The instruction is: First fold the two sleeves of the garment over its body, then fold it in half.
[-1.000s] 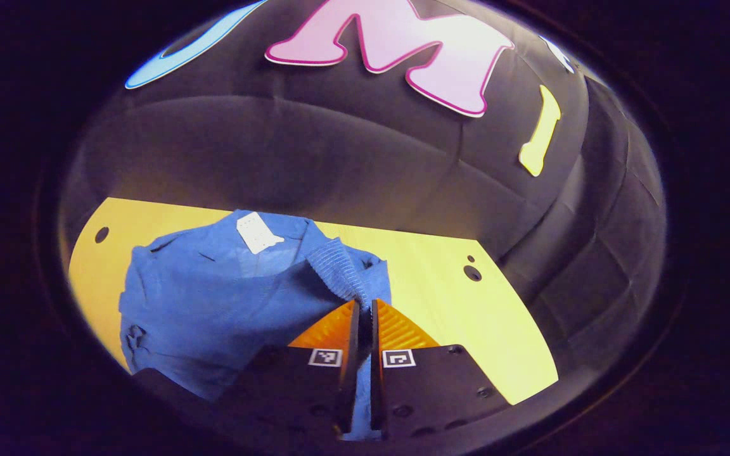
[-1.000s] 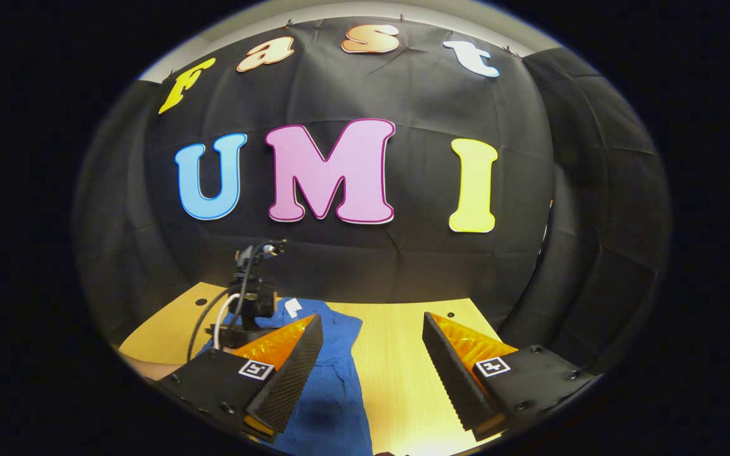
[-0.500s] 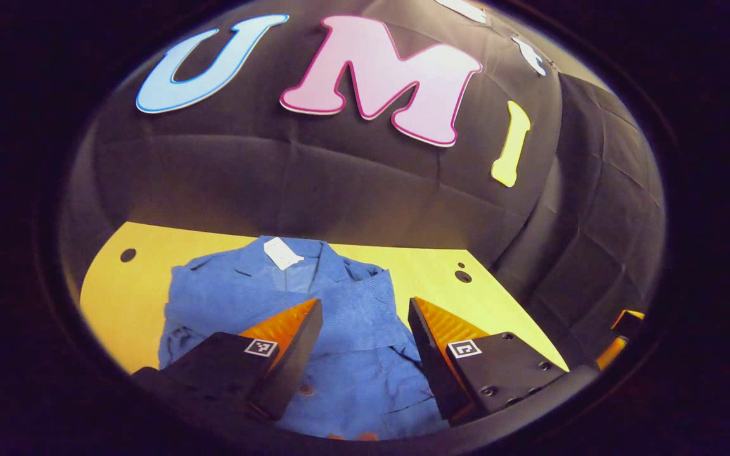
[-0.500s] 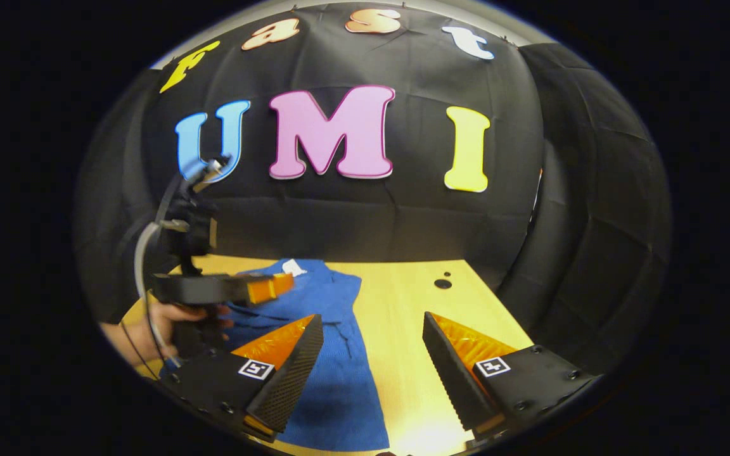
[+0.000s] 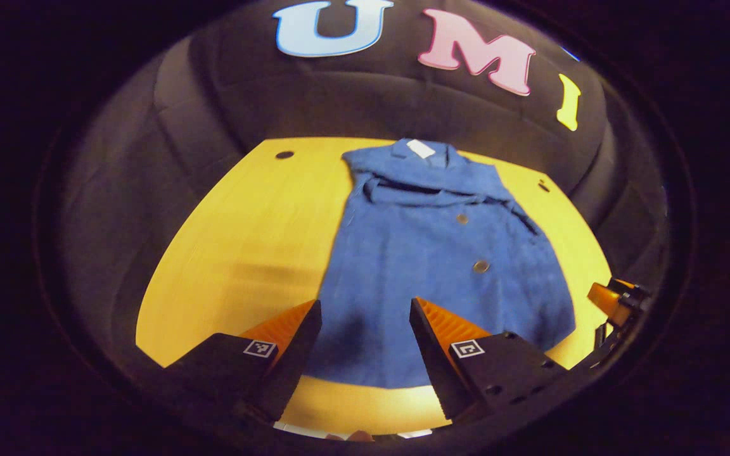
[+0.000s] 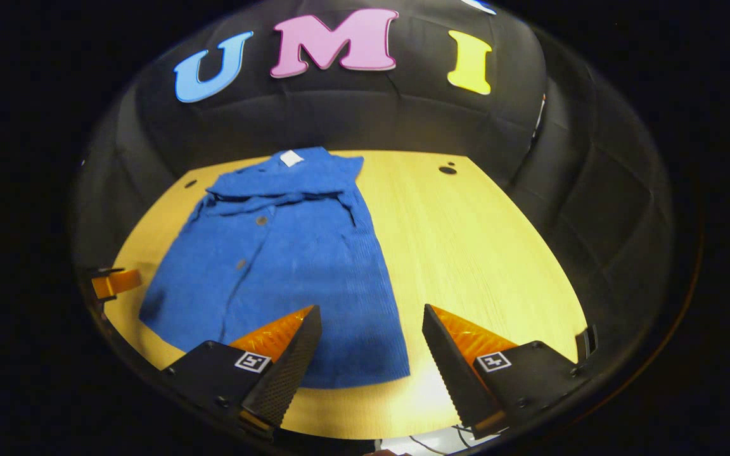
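A blue buttoned garment (image 5: 441, 253) lies flat on the yellow wooden table (image 5: 244, 240), collar and white tag at the far end, both sleeves folded across its chest. My left gripper (image 5: 365, 313) hangs open above the garment's near hem, holding nothing. In the right gripper view the same garment (image 6: 282, 253) lies left of centre, and my right gripper (image 6: 371, 316) stands open above its near right corner. The right gripper's tip (image 5: 609, 297) shows at the right edge of the left gripper view. The left gripper's tip (image 6: 115, 282) shows at the left edge of the right gripper view.
Bare table top (image 6: 479, 253) stretches to the right of the garment, with a small round hole (image 6: 447, 170) near the far edge. Another hole (image 5: 284, 154) sits at the far left corner. Black cloth walls close in the table on three sides.
My left gripper let go of the sleeve, which now lies across the chest, and opened. Both grippers pulled back and up to the garment's near hem.
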Tool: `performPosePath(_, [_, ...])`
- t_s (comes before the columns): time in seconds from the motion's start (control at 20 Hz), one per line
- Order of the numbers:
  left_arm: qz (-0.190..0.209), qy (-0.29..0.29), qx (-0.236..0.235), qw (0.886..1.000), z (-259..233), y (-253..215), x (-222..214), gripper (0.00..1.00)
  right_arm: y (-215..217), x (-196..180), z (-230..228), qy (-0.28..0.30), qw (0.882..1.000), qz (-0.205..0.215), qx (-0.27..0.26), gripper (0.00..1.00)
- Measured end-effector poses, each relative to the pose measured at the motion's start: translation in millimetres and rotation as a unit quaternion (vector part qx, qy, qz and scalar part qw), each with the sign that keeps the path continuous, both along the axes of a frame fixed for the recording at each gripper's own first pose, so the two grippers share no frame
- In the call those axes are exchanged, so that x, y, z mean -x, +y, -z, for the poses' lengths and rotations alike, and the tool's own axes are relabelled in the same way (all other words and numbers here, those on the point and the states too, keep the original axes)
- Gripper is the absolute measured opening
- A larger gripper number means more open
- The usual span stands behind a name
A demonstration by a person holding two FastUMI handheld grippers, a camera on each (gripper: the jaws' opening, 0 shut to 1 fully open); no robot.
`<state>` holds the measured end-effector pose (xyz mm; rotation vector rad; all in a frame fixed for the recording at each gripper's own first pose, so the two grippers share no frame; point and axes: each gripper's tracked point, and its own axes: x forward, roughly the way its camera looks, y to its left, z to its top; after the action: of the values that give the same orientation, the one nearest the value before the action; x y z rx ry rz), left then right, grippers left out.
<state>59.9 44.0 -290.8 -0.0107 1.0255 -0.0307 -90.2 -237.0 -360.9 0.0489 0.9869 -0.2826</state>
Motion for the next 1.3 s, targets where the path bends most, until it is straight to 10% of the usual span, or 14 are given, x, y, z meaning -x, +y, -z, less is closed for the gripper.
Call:
performPosePath(0.75, [-0.017,0.032,-0.001,0.999,51.6,-11.0,3.4,0.75,8.1,32.7,61.3,0.077,0.994,0.052,-0.055,0.96])
performPosePath(0.85, [0.000,0.035,0.002,0.999,52.0,-18.5,2.1,0.67,17.5,25.8,61.9,0.077,0.993,0.050,-0.068,0.55])
performPosePath(0.9, [0.005,0.037,0.012,0.999,51.0,-22.9,3.1,0.52,20.6,27.2,65.0,0.091,0.993,0.045,-0.067,0.55])
performPosePath(0.95, [0.007,0.033,0.021,0.999,49.4,-28.3,1.8,0.38,21.5,23.7,62.6,0.091,0.994,0.037,-0.049,0.17])
performPosePath(1.0, [0.006,0.029,0.026,0.999,52.3,-30.9,-1.2,0.24,24.5,20.9,64.3,0.100,0.994,0.013,-0.038,0.07])
performPosePath(1.05, [0.018,0.024,0.041,0.999,50.7,-37.6,-2.5,0.10,24.5,19.5,62.0,0.101,0.995,-0.007,-0.020,0.14])
performPosePath(1.3, [0.020,0.021,0.115,0.993,50.6,-57.1,-8.0,0.01,58.1,-1.0,61.5,0.082,0.993,-0.042,-0.081,0.01])
